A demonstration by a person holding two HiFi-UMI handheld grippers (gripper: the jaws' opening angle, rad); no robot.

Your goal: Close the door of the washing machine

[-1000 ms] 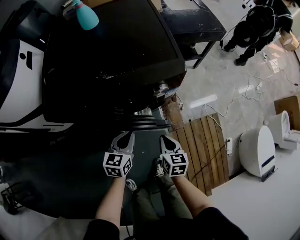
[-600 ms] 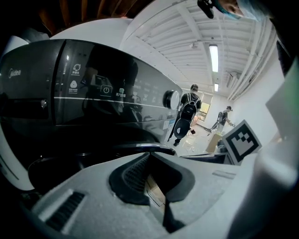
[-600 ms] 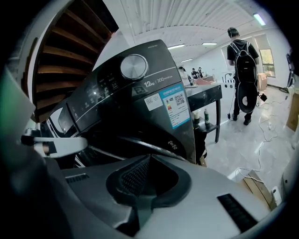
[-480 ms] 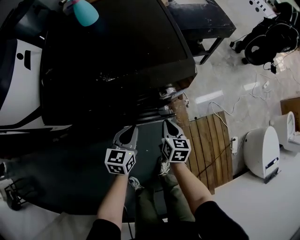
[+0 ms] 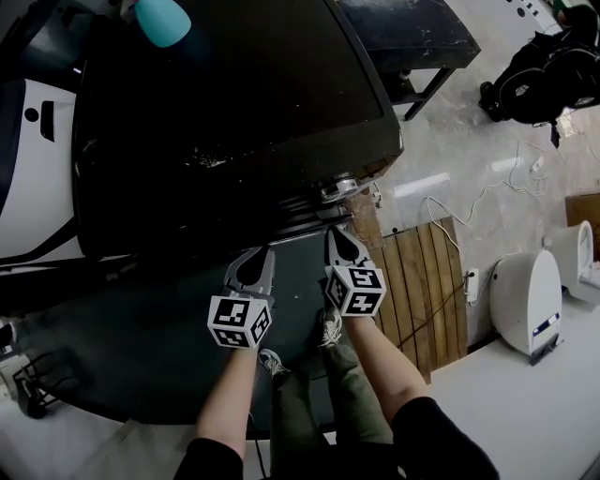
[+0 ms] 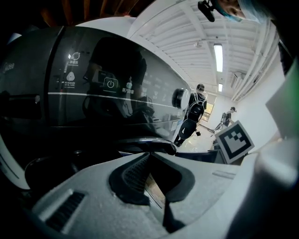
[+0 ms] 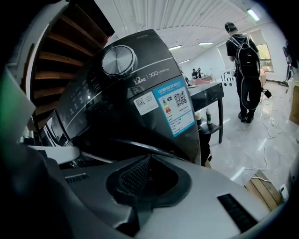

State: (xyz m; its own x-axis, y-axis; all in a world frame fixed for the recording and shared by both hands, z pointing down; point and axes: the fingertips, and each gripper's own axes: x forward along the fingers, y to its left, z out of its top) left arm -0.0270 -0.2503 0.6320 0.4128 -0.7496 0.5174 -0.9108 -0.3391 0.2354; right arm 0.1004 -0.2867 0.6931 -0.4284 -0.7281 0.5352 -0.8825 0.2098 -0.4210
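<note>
The black washing machine (image 5: 225, 103) fills the upper head view, with its front hidden in shadow below the top edge. Both grippers reach toward that front, side by side. My left gripper (image 5: 257, 253) is shut and empty; in its own view the jaws (image 6: 148, 156) point at a curved shiny door rim (image 6: 149, 141) under the glossy control panel (image 6: 110, 84). My right gripper (image 5: 338, 232) is also shut with nothing in it (image 7: 148, 158). Its view shows the dial (image 7: 119, 59), an energy label (image 7: 175, 109) and a dark curved door edge (image 7: 140, 145). Contact with the door cannot be told.
A wooden pallet (image 5: 422, 281) lies on the floor to the right, with a white appliance (image 5: 525, 300) and cables beyond. A black table (image 5: 412, 37) stands behind the machine. A person in black (image 5: 548, 66) is at the far right. A teal bottle (image 5: 159, 19) rests on the machine's top.
Both grippers have moved forward, closer to the machine's front, the right one more. Both stayed shut. The person at the back has shifted in the picture.
</note>
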